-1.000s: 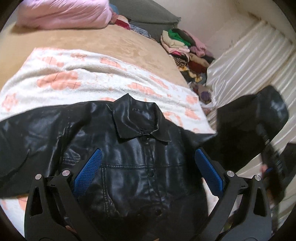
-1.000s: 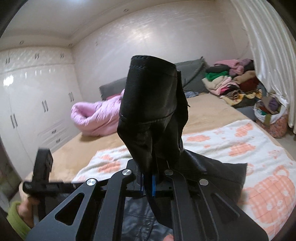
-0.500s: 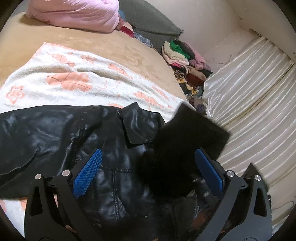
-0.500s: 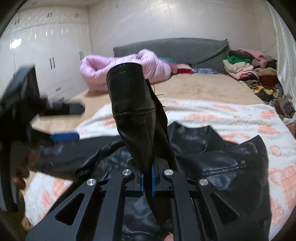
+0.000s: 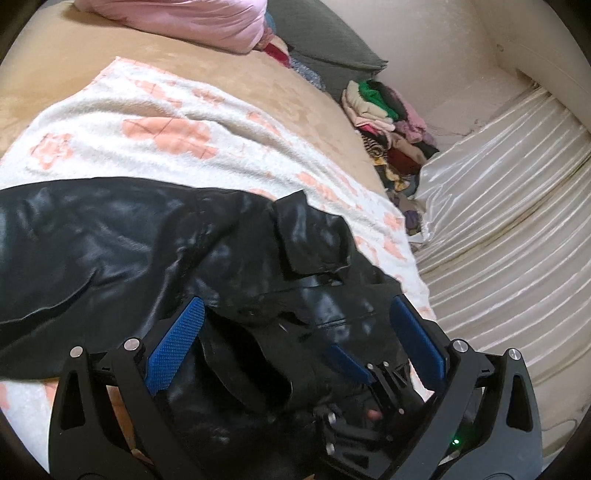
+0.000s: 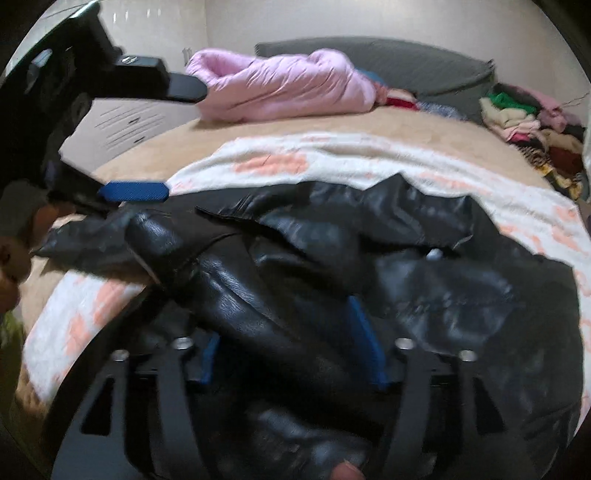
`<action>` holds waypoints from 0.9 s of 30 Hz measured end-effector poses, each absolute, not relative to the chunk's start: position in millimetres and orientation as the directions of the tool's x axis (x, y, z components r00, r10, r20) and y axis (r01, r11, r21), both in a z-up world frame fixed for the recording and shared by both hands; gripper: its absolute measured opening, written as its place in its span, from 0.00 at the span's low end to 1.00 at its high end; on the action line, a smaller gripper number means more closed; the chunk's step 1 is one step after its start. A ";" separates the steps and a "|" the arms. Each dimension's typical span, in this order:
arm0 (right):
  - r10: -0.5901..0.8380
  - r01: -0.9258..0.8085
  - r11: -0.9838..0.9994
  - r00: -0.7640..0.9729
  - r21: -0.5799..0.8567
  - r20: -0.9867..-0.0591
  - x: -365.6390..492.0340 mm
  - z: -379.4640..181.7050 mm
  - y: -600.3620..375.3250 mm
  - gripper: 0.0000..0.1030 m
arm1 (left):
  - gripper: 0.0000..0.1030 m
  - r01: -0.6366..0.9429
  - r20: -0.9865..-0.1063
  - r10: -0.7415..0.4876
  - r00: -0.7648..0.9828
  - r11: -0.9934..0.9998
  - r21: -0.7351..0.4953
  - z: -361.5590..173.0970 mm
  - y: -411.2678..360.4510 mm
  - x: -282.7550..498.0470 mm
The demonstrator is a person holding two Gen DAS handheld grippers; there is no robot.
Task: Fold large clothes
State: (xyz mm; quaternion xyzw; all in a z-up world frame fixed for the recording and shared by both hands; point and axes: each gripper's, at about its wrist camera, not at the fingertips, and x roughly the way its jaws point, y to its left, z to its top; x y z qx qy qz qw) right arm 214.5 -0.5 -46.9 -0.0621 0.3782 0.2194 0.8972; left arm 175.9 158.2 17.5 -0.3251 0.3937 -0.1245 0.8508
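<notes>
A black leather jacket [image 5: 110, 251] lies front up on a white blanket with peach prints [image 5: 147, 129], its collar [image 5: 310, 236] toward the pillows. My left gripper [image 5: 295, 332] hovers open over the jacket's chest with nothing between its pads. In the right wrist view the left gripper [image 6: 183, 142] shows at the upper left, jaws wide. My right gripper [image 6: 288, 347] is low over the jacket [image 6: 443, 288] and its jaws are opening. The folded-over sleeve [image 6: 229, 295] lies loosely between its blue pads. One right pad [image 5: 347, 360] shows under the left gripper.
A pink quilt [image 5: 192, 22] and a grey headboard cushion [image 5: 325, 51] are at the far end of the tan bed. A pile of folded clothes [image 5: 384, 110] sits by the cream curtain [image 5: 498, 221]. White drawers [image 6: 125, 122] stand on the other side.
My right gripper came down from high up, carrying the sleeve over the jacket's front, and its jaws went from shut to apart. The sleeve now rests on the jacket. The left gripper drifted slightly lower.
</notes>
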 end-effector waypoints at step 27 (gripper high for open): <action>0.086 0.002 0.991 0.750 0.132 -0.656 194.5 -0.2 -214.5 0.69 | 0.01 0.033 -0.575 -0.516 0.635 0.762 -0.647 -7.6 107.4 181.7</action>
